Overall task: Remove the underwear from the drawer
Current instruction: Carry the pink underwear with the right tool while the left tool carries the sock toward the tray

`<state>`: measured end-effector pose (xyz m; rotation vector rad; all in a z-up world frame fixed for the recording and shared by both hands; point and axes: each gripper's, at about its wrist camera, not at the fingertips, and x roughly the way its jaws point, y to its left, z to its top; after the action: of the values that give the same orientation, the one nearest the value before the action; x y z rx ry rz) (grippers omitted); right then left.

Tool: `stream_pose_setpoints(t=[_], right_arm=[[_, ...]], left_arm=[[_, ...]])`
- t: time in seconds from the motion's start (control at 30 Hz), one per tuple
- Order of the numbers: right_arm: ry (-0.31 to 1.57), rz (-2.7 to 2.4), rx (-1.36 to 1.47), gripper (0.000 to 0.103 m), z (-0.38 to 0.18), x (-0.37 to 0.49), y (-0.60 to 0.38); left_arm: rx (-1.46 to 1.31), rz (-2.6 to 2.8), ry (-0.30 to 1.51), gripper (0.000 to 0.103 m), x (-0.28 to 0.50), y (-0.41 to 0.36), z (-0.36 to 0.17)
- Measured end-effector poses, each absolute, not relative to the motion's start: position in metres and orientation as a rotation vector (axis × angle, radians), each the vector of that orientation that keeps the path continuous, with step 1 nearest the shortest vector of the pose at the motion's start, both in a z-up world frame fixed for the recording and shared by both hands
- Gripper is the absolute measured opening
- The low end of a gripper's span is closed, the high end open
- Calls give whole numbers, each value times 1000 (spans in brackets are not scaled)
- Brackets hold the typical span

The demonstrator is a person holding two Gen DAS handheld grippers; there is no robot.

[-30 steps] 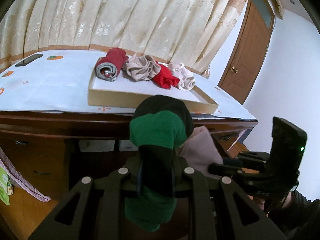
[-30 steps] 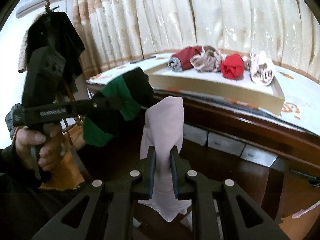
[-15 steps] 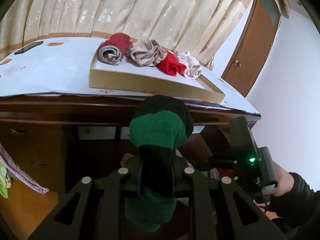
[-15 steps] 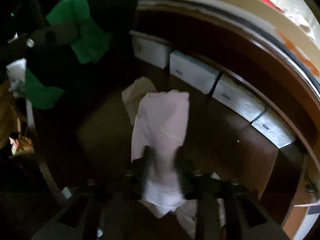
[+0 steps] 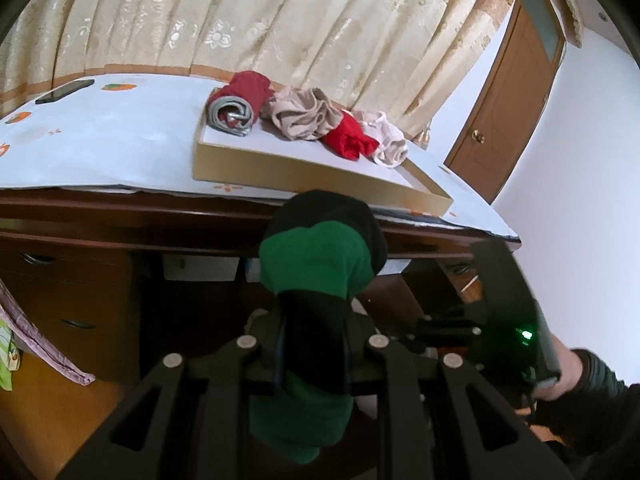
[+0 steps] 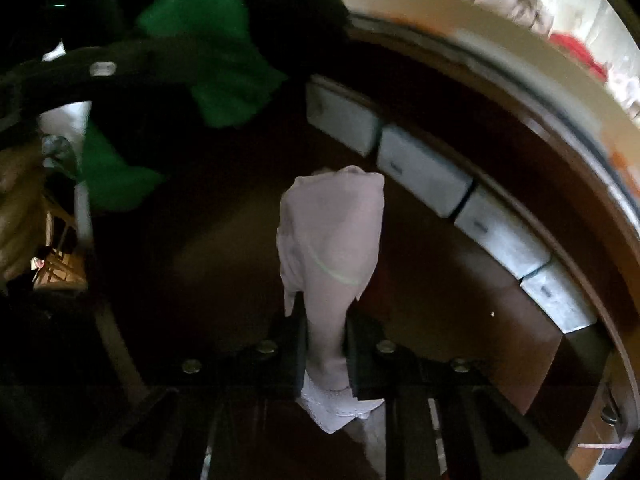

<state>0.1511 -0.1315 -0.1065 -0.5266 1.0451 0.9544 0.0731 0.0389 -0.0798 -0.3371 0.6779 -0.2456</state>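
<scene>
Left gripper (image 5: 314,344) clamped on green-and-black underwear (image 5: 316,276); the cloth bulges up past the fingertips and hangs down behind the jaws. It is held out in front of the desk (image 5: 120,216), below the desktop edge. Right gripper (image 6: 326,344) pinched tight on pale pink underwear (image 6: 332,224), pointing steeply down into the dark open drawer (image 6: 460,320); the pink piece stands up between the fingers over the drawer floor, a lace-edged end trailing back under the jaws. Whether its far end touches the drawer floor cannot be told. A row of grey boxes (image 6: 424,170) lines the drawer's back wall. In the left view the right gripper sits low on the right, a green light lit on its body, with a hand (image 5: 560,372) and dark sleeve behind it. On the desktop, a white cloth with orange prints and a shallow tan tray (image 5: 304,174) carrying four bundles: a dark red roll (image 5: 238,102), a beige one (image 5: 304,114), a bright red one (image 5: 348,138), a pale pink one (image 5: 386,140), side by side along the far edge. A dark phone (image 5: 64,91) lies far left. Curtain (image 5: 280,20) behind; wooden door (image 5: 508,100) at right. Right view is dim and blurred.
</scene>
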Motion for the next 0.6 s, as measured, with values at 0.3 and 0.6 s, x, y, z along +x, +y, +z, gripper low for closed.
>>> stream_pose_setpoints(t=[0.3,0.6], right_arm=[[876,956,-417,17,-68,142,-153],[762,961,-358,17,-34,137,-151]], left_arm=[[-344,-239,633,18,70,40,-68],[-341,-253,575,18,72,39,-52]])
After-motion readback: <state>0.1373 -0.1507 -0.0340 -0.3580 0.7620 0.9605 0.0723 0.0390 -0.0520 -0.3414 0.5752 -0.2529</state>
